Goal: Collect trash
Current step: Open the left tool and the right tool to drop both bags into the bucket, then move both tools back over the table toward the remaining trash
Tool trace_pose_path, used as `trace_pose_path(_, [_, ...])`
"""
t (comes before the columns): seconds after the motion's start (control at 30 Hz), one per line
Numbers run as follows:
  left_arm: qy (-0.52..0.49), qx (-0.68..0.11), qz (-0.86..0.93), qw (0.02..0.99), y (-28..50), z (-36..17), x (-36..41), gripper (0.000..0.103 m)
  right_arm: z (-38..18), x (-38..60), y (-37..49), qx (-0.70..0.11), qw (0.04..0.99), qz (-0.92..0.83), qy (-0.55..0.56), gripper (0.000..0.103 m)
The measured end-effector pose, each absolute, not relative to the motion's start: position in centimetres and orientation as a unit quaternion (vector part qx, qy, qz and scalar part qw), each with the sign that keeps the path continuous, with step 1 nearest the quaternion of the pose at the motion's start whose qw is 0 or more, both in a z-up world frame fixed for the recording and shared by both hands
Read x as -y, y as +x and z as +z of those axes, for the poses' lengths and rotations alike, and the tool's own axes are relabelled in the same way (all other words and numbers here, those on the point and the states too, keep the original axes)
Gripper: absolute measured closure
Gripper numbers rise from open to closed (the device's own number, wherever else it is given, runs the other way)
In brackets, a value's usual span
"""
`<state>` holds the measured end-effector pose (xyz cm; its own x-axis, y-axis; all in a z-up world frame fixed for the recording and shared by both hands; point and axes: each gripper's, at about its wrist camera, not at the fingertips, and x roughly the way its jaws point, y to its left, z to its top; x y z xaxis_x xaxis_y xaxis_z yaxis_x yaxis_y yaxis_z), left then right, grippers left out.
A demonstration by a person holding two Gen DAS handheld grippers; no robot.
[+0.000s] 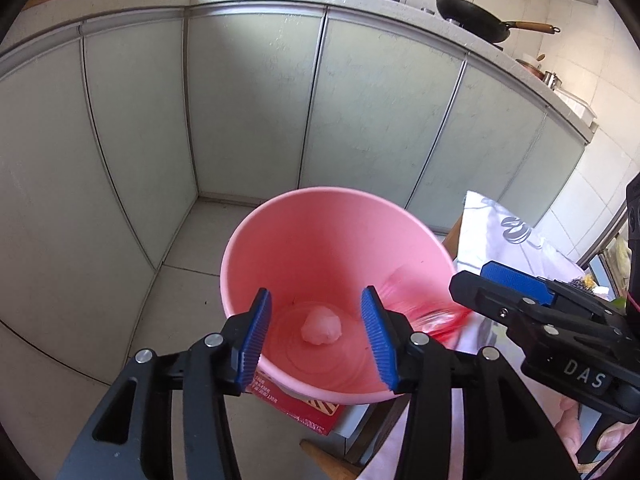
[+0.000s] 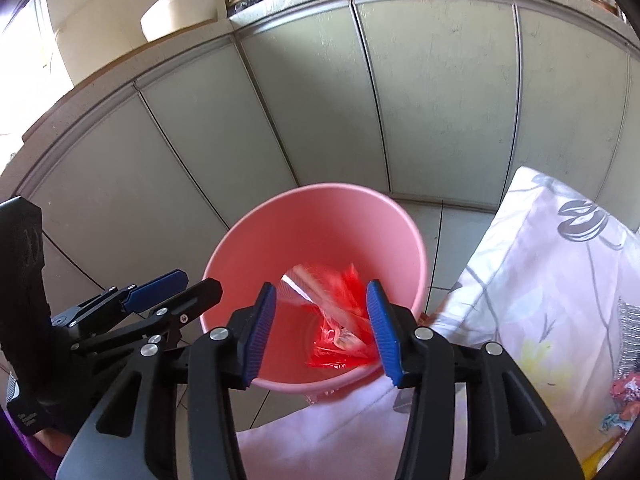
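A pink bin (image 1: 320, 236) stands on the floor by a table edge; it also shows in the right wrist view (image 2: 320, 224). A white crumpled ball (image 1: 321, 326) lies on its bottom. A red and clear plastic wrapper (image 2: 340, 320) is blurred inside the bin, in mid-air or just landed, and shows at the bin's right wall in the left wrist view (image 1: 424, 308). My left gripper (image 1: 320, 344) is open and empty above the bin's near rim. My right gripper (image 2: 324, 336) is open over the bin, with the wrapper between and beyond its fingers; it enters the left wrist view (image 1: 504, 284) from the right.
Grey-green cabinet doors (image 1: 248, 112) stand behind the bin under a counter with pans (image 1: 472, 16). A floral tablecloth (image 2: 552, 280) covers the table to the right, with colourful scraps (image 2: 624, 396) on it. A red box (image 1: 304, 412) lies under the bin's near side.
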<state>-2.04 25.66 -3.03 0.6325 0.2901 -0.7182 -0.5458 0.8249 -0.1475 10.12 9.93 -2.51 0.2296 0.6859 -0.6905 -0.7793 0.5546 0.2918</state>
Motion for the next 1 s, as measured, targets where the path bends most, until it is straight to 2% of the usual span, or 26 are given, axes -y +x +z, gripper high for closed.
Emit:
trace_pose_path(0.47, [-0.178, -0.315, 0.171, 0.916, -2.2, 1.0, -21.7, 0.057, 0.0, -1.4, 7.9, -0.356, 0.845, 0.394, -0.061, 0.055])
trace_pose_path(1.0, [-0.101, -0.316, 0.009, 0.943, 2.3, 1.9, -9.6, 0.058, -1.2, 12.3, 8.2, -0.366, 0.900, 0.236, -0.017, 0.055])
